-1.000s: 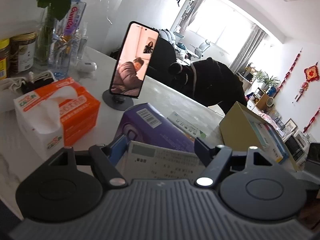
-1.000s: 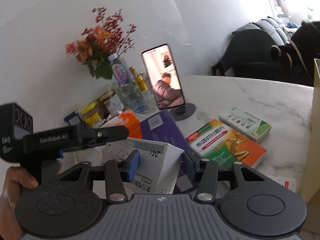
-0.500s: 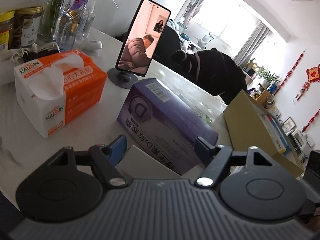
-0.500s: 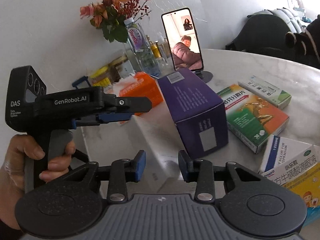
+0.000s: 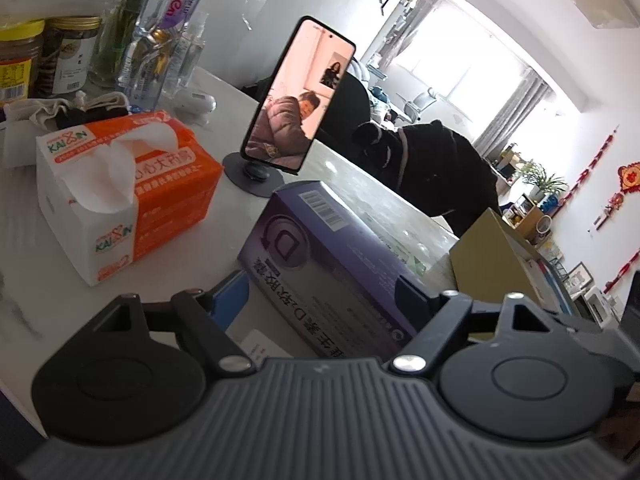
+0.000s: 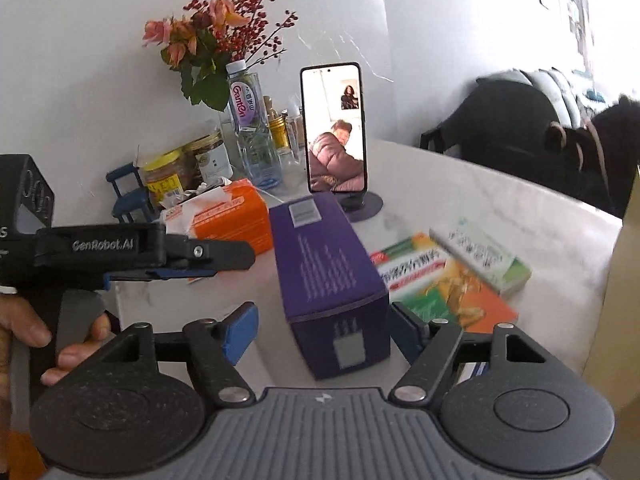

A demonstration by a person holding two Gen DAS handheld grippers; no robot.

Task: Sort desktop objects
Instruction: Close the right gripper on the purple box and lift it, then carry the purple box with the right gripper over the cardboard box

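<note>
R gripper (image 6: pixel 320 328) is sitting wide open w/ the near end of the purple box (image 6: pixel 328 276) between its blue pads (image 6: pixel 240 330); gaps are showing on both sides, so nothing is being gripped. The box is lying lengthwise on the white marble table (image 6: pixel 520 220), running away from the cam toward the phone (image 6: pixel 334 128), which is standing upright on a round dark stand w/ a video playing. L gripper (image 5: pixel 320 292) is also spread open, its fingers straddling the same box from the other side; whether its pads are touching the box can't be told, since the lower edges are hidden behind the gripper body. In the R wrist view the L gripper (image 6: pixel 180 256) is reaching in from the left side, w/ the person's hand (image 6: pixel 36 344) wrapping its handle. Orange tissue pack (image 5: pixel 120 196) is sitting just left of the box, a white tissue sticking out the top. Right of the box, a green-orange med box (image 6: pixel 444 284) is lying flat, w/ a white-green med box (image 6: pixel 484 256) touching its far edge; both are blurred. Behind the tissue pack, jars (image 6: pixel 168 176), a water bottle (image 6: pixel 248 120) and flowers (image 6: pixel 208 36) are crowding along the wall. A brown carton (image 5: pixel 492 260) is standing at the far right edge.
</note>
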